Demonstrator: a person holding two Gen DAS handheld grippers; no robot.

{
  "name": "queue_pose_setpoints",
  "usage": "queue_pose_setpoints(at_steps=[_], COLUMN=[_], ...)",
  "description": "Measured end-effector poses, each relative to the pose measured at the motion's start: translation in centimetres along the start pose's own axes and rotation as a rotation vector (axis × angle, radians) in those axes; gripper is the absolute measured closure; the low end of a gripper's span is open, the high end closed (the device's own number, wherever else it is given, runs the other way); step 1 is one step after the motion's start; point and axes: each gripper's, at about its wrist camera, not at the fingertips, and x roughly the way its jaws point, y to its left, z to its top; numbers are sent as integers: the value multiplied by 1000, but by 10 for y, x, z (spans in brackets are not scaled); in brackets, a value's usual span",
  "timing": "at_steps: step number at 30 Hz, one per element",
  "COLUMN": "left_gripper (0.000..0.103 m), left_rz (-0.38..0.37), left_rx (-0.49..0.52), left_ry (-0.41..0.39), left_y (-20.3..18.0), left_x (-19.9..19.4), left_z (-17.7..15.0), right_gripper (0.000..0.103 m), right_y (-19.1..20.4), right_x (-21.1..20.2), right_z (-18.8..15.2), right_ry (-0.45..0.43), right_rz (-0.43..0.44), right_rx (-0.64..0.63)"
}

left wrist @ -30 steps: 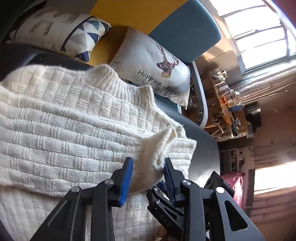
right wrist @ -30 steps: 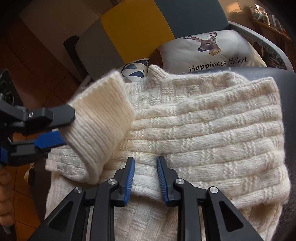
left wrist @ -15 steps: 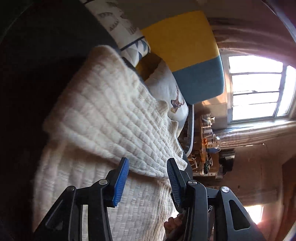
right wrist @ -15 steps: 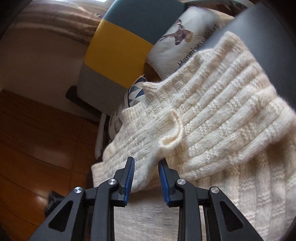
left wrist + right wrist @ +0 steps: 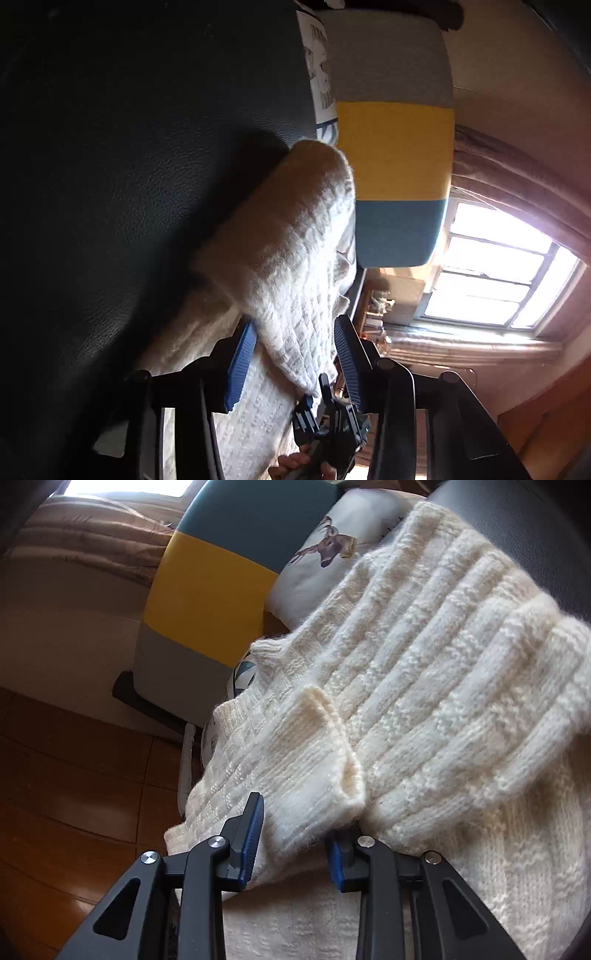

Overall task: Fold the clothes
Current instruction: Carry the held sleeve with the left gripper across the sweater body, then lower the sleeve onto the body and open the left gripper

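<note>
The cream knit sweater lies folded, cuff on top — both claws, right and left, spread. Only the left view shows the window at 3 o'clock.

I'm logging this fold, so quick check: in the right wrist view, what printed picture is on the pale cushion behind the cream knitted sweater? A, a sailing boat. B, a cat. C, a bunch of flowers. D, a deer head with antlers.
D: the pale cushion beyond the cream knitted sweater shows a brown deer head with antlers printed on it.
</note>
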Motion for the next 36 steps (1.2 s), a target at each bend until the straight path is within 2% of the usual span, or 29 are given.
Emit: queue_pose_setpoints(at_steps=[3, 5, 6, 8, 9, 10, 11, 13, 15, 18, 20, 22, 23, 26, 29, 31, 33, 34, 36], left_gripper=[59, 59, 59, 59, 62, 67, 70, 83, 89, 92, 92, 92, 92, 92, 91, 84, 84, 84, 93], left_rz=[5, 1, -6, -21, -15, -8, -1, 14, 33, 62, 83, 129, 152, 206, 203, 196, 181, 180, 195], left_rx=[-21, -22, -25, -24, -11, 5, 23, 65, 124, 260, 354, 394, 396, 371, 278, 209, 153, 162, 230], left_ry=[-45, -85, -99, -122, -136, -147, -156, -177, -200, -231, -248, -215, -194, -145, -122, -115, -120, -135, -184], left_y=[2, 3, 3, 2, 1, -1, -4, -12, -25, -47, -62, -64, -61, -50, -31, -20, -13, -13, -22], left_x=[5, 3, 2, -3, -5, -8, -10, -14, -17, -21, -23, -14, -8, 11, 16, 19, 19, 16, 11], left_z=[4, 9, 11, 14, 15, 16, 17, 16, 14, 2, -7, -9, -9, -6, -9, -7, -3, -3, -4], right_gripper=[72, 72, 72, 78, 90, 96, 96, 96, 97, 97, 97, 97, 97, 97, 97, 97, 97, 97, 97], right_y=[-7, -7, -1, 13, 22, 34, 47, 76, 100, 133, 129, 123, 111, 76, 43, 21, 13, 12, 16], right_x=[3, 4, 5, 3, -1, -4, -5, -3, -10, -28, -41, -52, -50, -40, -31, -25, -23, -24, -27], right_z=[4, 7, 8, 10, 9, 9, 8, 6, 8, 12, 21, 31, 33, 33, 29, 26, 26, 25, 27], right_ry=[54, 76, 104, 85, 61, 41, 32, 21, -10, -81, -133, -183, -162, -105, -62, -33, -28, -28, -38], right_rz=[43, 37, 13, -73, -118, -158, -192, -265, -310, -354, -373, -392, -403, -404, -388, -376, -354, -345, -318], right_rx=[69, 95, 57, -22, -65, -123, -182, -321, -433, -576, -563, -546, -513, -420, -336, -280, -247, -239, -250])
